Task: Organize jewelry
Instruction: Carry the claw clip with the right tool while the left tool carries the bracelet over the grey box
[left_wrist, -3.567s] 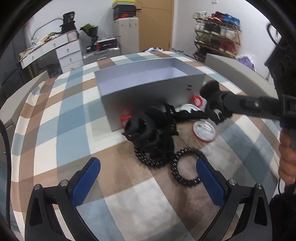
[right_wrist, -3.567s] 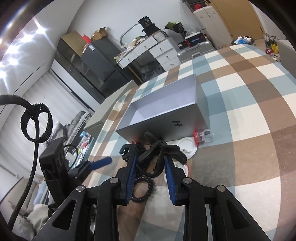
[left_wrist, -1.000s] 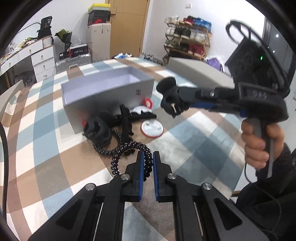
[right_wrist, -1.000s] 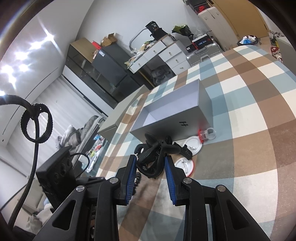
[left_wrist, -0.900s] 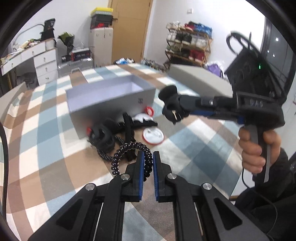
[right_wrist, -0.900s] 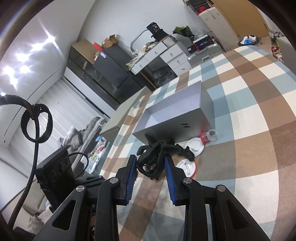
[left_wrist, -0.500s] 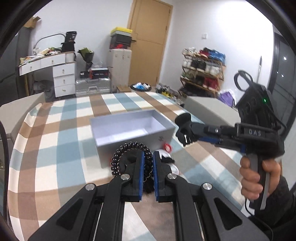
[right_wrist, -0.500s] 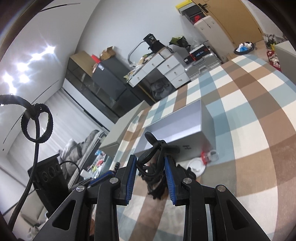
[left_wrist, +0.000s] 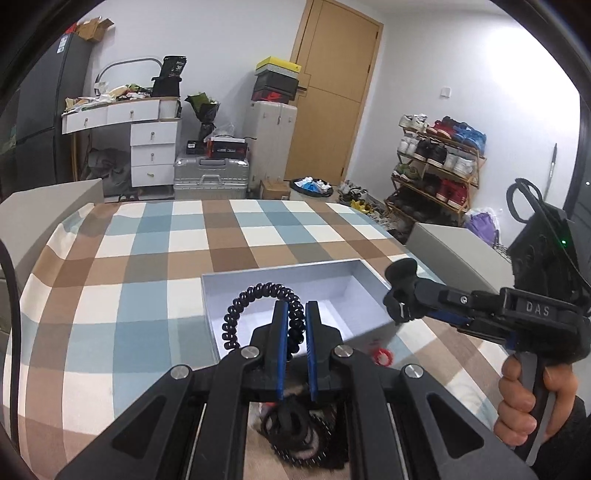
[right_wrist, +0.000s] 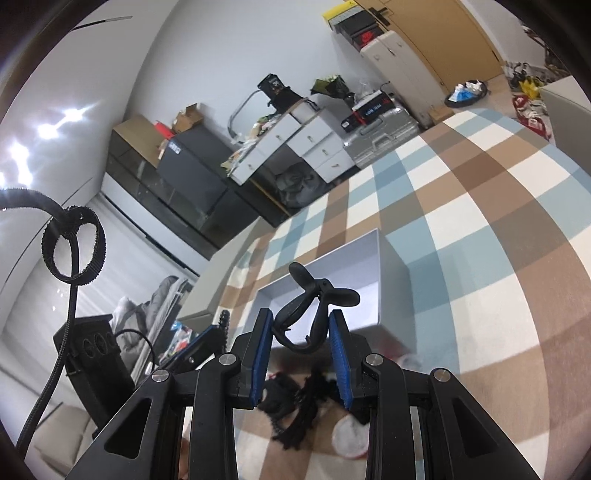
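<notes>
Gripping a black spiral coil bracelet (left_wrist: 258, 306), the left gripper (left_wrist: 294, 345) has its blue-padded jaws pressed nearly together on one side of the loop, the rest of the coil arching up toward eleven o'clock. In the left wrist view the bracelet hangs in front of the open pale grey rectangular cardboard box (left_wrist: 354, 321), which sits on the brown, blue and cream checked tablecloth (left_wrist: 129, 258). At three o'clock in that view the right gripper (left_wrist: 400, 301) reaches in over the box's right end, a person's hand (left_wrist: 524, 398) wrapped around its handle at four o'clock.

In the right wrist view the right gripper (right_wrist: 301, 341) has its jaws partly apart and clamped on a black plastic claw hair clip (right_wrist: 314, 310), whose wings stick up toward twelve o'clock in front of the box (right_wrist: 391, 291). Below the jaws, at six o'clock, a blurred heap of black jewellery (right_wrist: 299, 410) lies on the cloth with a white round lid (right_wrist: 349, 435) at five o'clock. The left wrist view shows a small red ring (left_wrist: 382, 356) on the cloth touching the box's front wall.
</notes>
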